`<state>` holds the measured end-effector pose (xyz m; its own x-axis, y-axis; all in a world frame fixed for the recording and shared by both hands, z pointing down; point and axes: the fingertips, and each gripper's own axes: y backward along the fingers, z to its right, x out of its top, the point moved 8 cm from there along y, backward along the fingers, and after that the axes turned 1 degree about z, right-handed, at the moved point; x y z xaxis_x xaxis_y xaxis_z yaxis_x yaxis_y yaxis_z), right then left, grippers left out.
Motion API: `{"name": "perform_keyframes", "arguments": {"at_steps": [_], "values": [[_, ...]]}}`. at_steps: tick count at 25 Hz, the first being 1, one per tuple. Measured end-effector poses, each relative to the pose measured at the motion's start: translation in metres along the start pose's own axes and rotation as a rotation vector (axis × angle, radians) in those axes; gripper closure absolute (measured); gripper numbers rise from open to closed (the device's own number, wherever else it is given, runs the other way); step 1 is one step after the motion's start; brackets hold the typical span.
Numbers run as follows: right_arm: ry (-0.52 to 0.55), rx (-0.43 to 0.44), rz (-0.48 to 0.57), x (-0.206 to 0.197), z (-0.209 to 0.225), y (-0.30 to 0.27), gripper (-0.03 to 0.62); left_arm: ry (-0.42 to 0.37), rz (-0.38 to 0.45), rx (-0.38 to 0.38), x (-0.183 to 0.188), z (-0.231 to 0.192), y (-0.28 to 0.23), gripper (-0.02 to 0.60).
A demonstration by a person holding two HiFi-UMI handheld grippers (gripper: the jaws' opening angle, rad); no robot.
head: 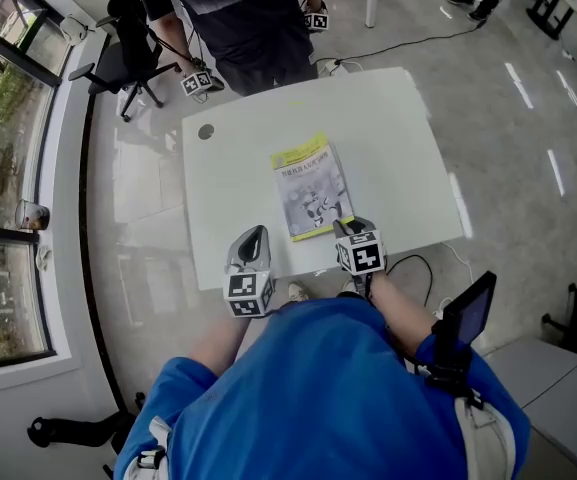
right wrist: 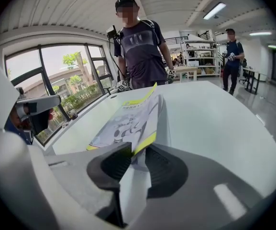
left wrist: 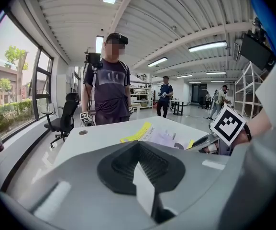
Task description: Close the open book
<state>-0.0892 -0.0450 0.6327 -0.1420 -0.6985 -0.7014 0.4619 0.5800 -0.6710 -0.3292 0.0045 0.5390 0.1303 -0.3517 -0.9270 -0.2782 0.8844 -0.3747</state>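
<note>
Book (head: 311, 188) lies flat and cover up on the white table (head: 398, 118), close to my edge; it looks closed. Right gripper (head: 348, 230) is slack, jaws apart around the near corner and not pinching. I'd back out low and straight so the cover doesn't lift. Left gripper (head: 253, 240) is clenched on nothing, apart from the book. Tabletop is smooth. A person (head: 253, 18) stands at the far edge; glossy floor, windows on the left.

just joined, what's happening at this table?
A person in blue holds two grippers at a white table. The book lies flat, cover up, and looks already closed. The right gripper sits at its near corner, jaws apart around that corner, not clamped. The left gripper hovers by the table's near edge, jaws together, empty.
</note>
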Motion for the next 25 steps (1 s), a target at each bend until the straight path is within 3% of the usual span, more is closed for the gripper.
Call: {"name": "perform_keyframes", "arguments": {"at_steps": [14,19,25], "values": [[-0.246,0.124,-0.005,-0.014,0.039,0.016,0.503,0.013,-0.032,0.046,0.007,0.029,-0.002,0.575],[-0.229,0.114,-0.019,-0.023,0.053,0.026,0.503,0.037,-0.049,0.078,0.003,0.041,0.002,0.575],[-0.083,0.1,0.009,-0.029,0.053,0.04,0.503,0.037,-0.052,0.093,-0.01,0.055,0.012,0.575]]}}
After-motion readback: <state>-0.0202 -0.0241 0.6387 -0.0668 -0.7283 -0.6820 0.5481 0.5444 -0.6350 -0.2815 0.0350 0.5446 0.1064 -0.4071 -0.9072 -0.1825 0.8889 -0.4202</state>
